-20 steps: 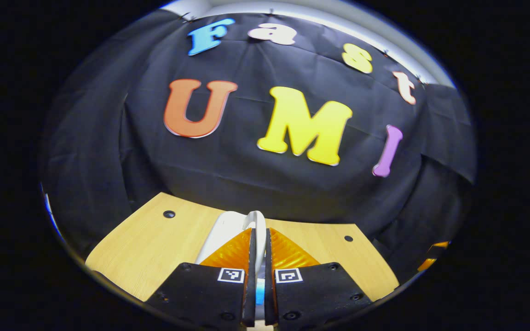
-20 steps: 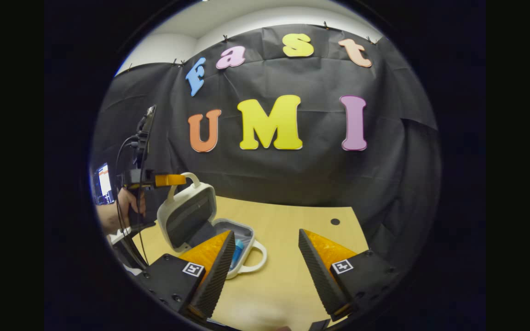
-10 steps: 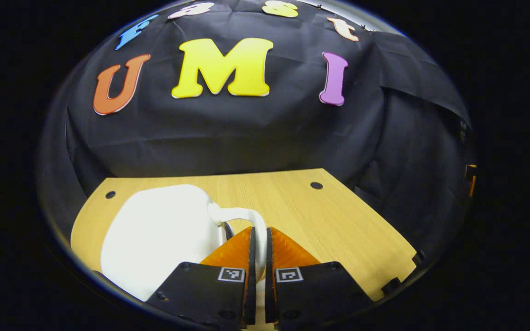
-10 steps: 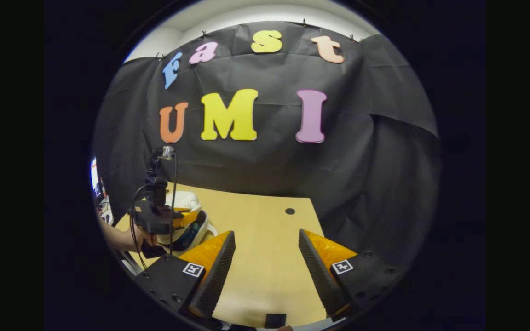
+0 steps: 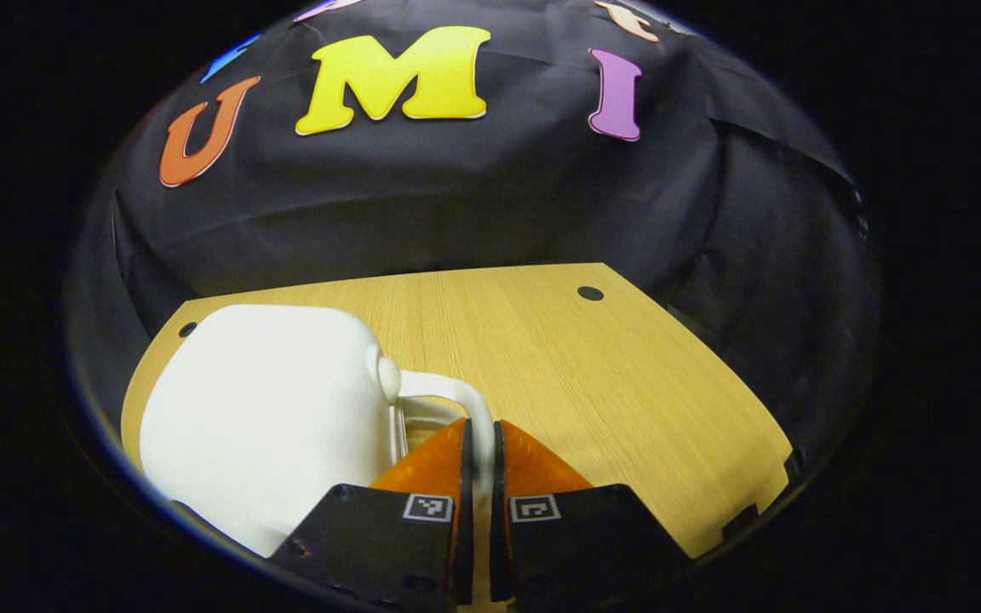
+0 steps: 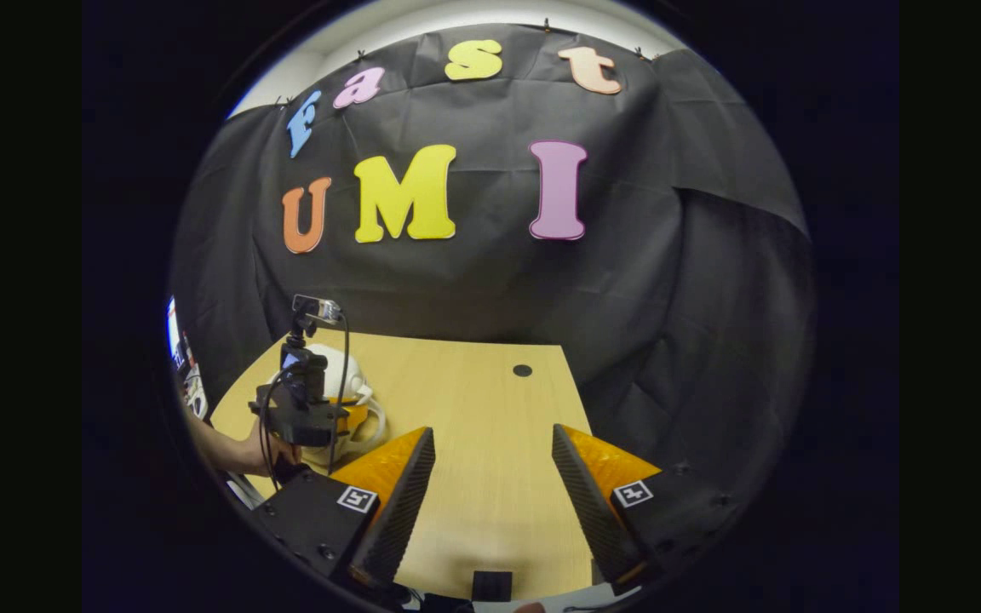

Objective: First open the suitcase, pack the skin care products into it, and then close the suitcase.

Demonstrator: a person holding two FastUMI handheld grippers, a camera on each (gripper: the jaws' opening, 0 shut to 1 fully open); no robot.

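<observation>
Lid's down now — your left hand-held gripper (image 5: 479, 443) stays pinched narrow on the handle (image 5: 456, 400) of the white suitcase (image 5: 269, 426), which has swung shut on the surface (image 5: 627, 383) — right hand-held gripper (image 6: 490, 460) hangs wide and empty, so closing looks done.

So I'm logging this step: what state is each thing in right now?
suitcase: lid down, looks closed, lying on the table.
suitcase handle: pinched between the left tongs.
left tongs: shut on the handle.
right tongs: open, empty, above the table.
</observation>
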